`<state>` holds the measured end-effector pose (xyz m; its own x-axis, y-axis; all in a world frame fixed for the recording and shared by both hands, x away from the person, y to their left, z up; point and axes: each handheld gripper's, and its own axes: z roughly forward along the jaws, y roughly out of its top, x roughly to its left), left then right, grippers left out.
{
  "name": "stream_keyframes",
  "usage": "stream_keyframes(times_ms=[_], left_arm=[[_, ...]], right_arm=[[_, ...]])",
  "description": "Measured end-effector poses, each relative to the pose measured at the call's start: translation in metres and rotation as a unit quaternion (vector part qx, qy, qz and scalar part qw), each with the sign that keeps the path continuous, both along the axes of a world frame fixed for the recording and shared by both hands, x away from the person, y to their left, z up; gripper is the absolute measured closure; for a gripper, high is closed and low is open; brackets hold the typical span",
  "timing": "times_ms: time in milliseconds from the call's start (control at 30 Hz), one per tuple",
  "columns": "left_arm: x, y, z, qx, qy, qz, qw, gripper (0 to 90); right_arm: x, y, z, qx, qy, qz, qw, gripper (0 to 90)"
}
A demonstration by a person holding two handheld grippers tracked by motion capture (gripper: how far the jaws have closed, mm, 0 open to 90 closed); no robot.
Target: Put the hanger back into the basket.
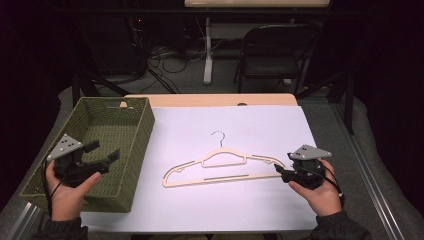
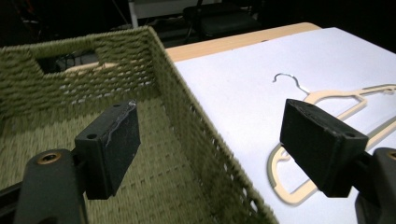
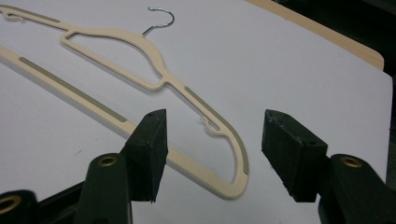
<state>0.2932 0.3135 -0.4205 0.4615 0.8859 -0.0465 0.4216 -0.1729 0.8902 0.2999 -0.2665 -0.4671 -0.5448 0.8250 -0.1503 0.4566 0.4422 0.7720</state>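
Note:
A cream hanger (image 1: 220, 178) with a metal hook (image 1: 218, 135) lies flat on the white sheet (image 1: 260, 120), hook pointing away from me. My right gripper (image 1: 283, 162) is at the hanger's right end, low over the sheet. In the right gripper view it (image 3: 217, 123) stands open, and the hanger's (image 3: 196, 169) curved end lies between the jaws, touching neither. My left gripper (image 1: 105, 150) is held open over the green woven basket (image 1: 145, 125), with nothing between its jaws. The left gripper view shows it (image 2: 210, 121) above the basket's right wall (image 2: 201, 121), with the hanger (image 2: 327, 97) beyond.
The basket has nothing in it and stands at the table's left, partly on the sheet. A strip of wooden tabletop (image 1: 210, 100) shows behind the sheet. A black folding chair (image 1: 275, 50) and cables stand on the floor beyond the table.

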Motion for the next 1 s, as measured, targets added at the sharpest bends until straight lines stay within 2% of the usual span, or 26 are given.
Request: stream_keyframes(times_ms=[100, 200, 333, 400, 467, 533, 600, 700, 800, 900, 967, 1000], left_arm=[[0.006, -0.002, 0.009, -0.003, 0.004, -0.006, 1.0000, 20.3], [0.011, -0.005, 0.014, -0.005, 0.003, -0.014, 0.9999, 20.8], [0.014, -0.010, 0.017, -0.006, 0.002, -0.021, 0.9998, 20.9], [0.014, -0.010, 0.017, -0.008, 0.000, -0.021, 0.9997, 21.3], [0.014, -0.010, 0.015, -0.010, 0.000, -0.022, 0.9997, 21.5], [0.014, -0.011, 0.014, -0.008, 0.001, -0.024, 0.9997, 21.5], [0.014, -0.010, 0.013, -0.009, 0.001, -0.023, 0.9997, 21.9], [0.014, -0.010, 0.013, -0.009, 0.001, -0.025, 0.9997, 21.9], [0.013, -0.010, 0.013, -0.009, 0.001, -0.027, 0.9996, 21.9], [0.011, -0.011, 0.014, -0.008, -0.003, -0.028, 0.9996, 21.9], [0.010, -0.011, 0.014, -0.009, -0.003, -0.028, 0.9995, 21.9], [0.009, -0.011, 0.014, -0.009, -0.004, -0.029, 0.9995, 22.0]], right_arm=[[0.003, 0.003, 0.006, -0.004, 0.006, 0.006, 1.0000, 40.1], [0.009, 0.009, 0.012, -0.006, 0.002, 0.011, 0.9999, 39.8], [0.019, 0.013, 0.018, -0.008, 0.023, 0.015, 0.9996, 40.3], [0.026, 0.017, 0.021, -0.012, 0.046, 0.022, 0.9987, 41.8], [0.029, 0.019, 0.022, -0.012, 0.047, 0.025, 0.9985, 42.7], [0.034, 0.021, 0.025, -0.012, 0.058, 0.034, 0.9977, 43.8], [0.043, 0.025, 0.029, -0.022, 0.079, 0.049, 0.9954, 45.3], [0.048, 0.029, 0.030, -0.029, 0.088, 0.056, 0.9941, 46.0], [0.056, 0.036, 0.032, -0.051, 0.107, 0.072, 0.9904, 46.6], [0.060, 0.040, 0.030, -0.054, 0.111, 0.077, 0.9894, 46.7], [0.063, 0.043, 0.031, -0.065, 0.126, 0.085, 0.9862, 47.0], [0.065, 0.046, 0.028, -0.068, 0.127, 0.090, 0.9855, 47.9]])
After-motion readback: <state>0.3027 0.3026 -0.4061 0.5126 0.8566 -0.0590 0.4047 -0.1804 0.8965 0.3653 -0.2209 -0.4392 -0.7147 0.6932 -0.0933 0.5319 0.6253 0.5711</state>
